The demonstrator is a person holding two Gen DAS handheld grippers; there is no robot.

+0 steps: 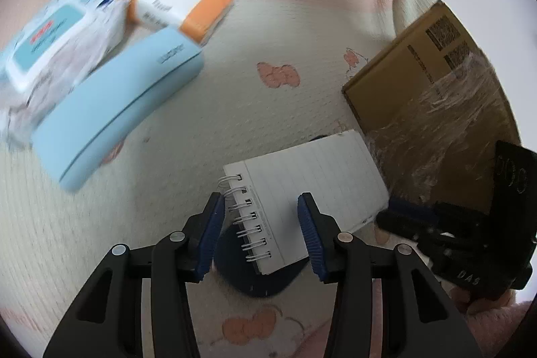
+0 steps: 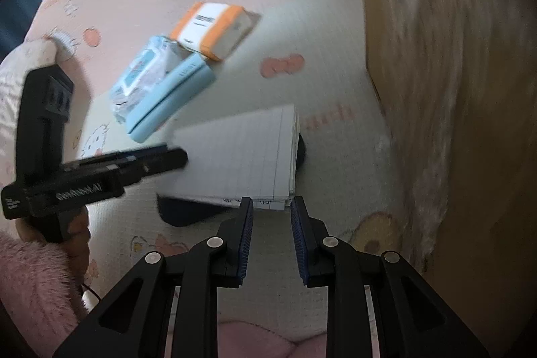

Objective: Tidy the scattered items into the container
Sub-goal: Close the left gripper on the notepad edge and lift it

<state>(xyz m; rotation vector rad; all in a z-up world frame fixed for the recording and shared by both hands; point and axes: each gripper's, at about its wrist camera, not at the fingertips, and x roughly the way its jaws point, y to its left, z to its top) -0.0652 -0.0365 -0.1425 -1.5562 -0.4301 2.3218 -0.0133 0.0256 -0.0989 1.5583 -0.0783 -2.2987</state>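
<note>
Nothing visibly boxed | your left claw (image 1: 260, 223) wide astride white spiral-bound lined notebook (image 1: 302, 190), right claw (image 2: 270, 237) narrow, empty | wipes, tissues, blue case wait mid-mat; brown cardboard box (image 1: 436, 96) at mat edge.

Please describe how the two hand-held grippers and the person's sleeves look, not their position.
Both the left gripper and right gripper are black plastic with silver rivets and ribbed blue finger pads. The handle body carries pale lettering. The sleeve is fluffy pink.

left gripper (image 1: 260, 217) fingers spread wide; right gripper (image 2: 270, 217) fingers parted, narrower
</note>
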